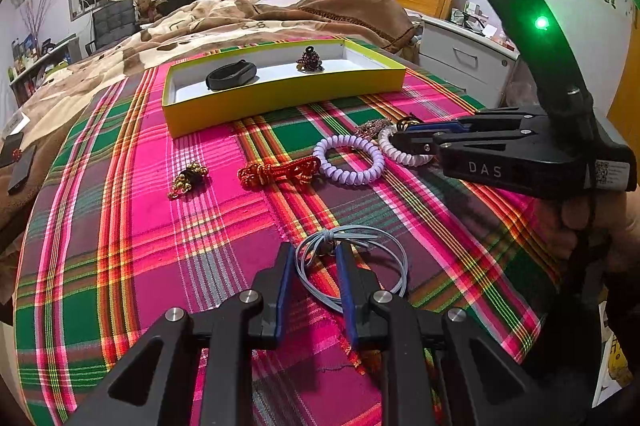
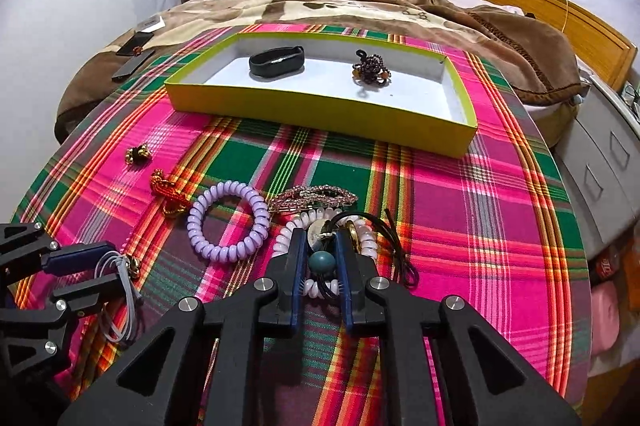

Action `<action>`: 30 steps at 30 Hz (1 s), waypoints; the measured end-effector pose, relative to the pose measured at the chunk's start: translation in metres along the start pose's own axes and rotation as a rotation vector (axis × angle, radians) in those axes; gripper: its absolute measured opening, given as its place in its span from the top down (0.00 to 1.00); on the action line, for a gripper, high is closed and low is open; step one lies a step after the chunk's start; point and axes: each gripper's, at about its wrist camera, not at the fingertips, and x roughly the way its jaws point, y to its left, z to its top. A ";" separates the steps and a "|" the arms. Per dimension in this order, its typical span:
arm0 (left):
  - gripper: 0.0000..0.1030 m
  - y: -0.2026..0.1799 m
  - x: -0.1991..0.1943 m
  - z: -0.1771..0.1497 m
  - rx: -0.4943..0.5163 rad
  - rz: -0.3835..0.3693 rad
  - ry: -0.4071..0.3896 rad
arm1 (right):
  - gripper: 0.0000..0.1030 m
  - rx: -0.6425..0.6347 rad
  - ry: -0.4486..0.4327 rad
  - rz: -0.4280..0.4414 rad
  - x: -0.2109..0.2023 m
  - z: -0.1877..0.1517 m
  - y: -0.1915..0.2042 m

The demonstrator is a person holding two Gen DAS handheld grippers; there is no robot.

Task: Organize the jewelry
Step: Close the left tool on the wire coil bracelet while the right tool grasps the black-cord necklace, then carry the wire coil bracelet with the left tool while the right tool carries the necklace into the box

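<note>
My left gripper (image 1: 315,255) rests low over the plaid cloth, jaws apart, with strands of a grey cord loop (image 1: 372,246) lying between its fingers; no pad presses them. My right gripper (image 2: 320,246) is shut on a teal bead (image 2: 322,261) strung on a black cord, on top of a white coil bracelet (image 2: 286,236). A purple coil bracelet (image 2: 228,222), a rhinestone clip (image 2: 312,196), a red knot ornament (image 2: 168,192) and a gold bell piece (image 2: 137,154) lie loose. The yellow box (image 2: 320,110) beyond holds a black band (image 2: 276,61) and a dark beaded piece (image 2: 370,70).
The plaid cloth (image 1: 200,266) covers a bed, with a brown blanket (image 2: 520,38) bunched behind the box. Two dark phones (image 2: 134,56) lie on the blanket at far left. White bedside drawers (image 2: 600,166) stand off the right edge.
</note>
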 end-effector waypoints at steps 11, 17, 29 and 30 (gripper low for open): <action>0.93 0.007 0.000 -0.001 -0.029 -0.003 -0.002 | 0.85 0.054 -0.072 -0.002 -0.032 -0.006 -0.008; 0.96 0.008 -0.001 -0.003 -0.034 -0.001 -0.008 | 0.85 0.094 -0.091 -0.002 -0.048 -0.014 -0.014; 0.97 0.003 -0.026 0.003 -0.036 -0.007 -0.067 | 0.85 0.108 -0.131 0.016 -0.070 -0.021 -0.010; 0.97 0.003 -0.028 0.005 -0.038 -0.007 -0.073 | 0.85 0.108 -0.135 0.018 -0.071 -0.021 -0.010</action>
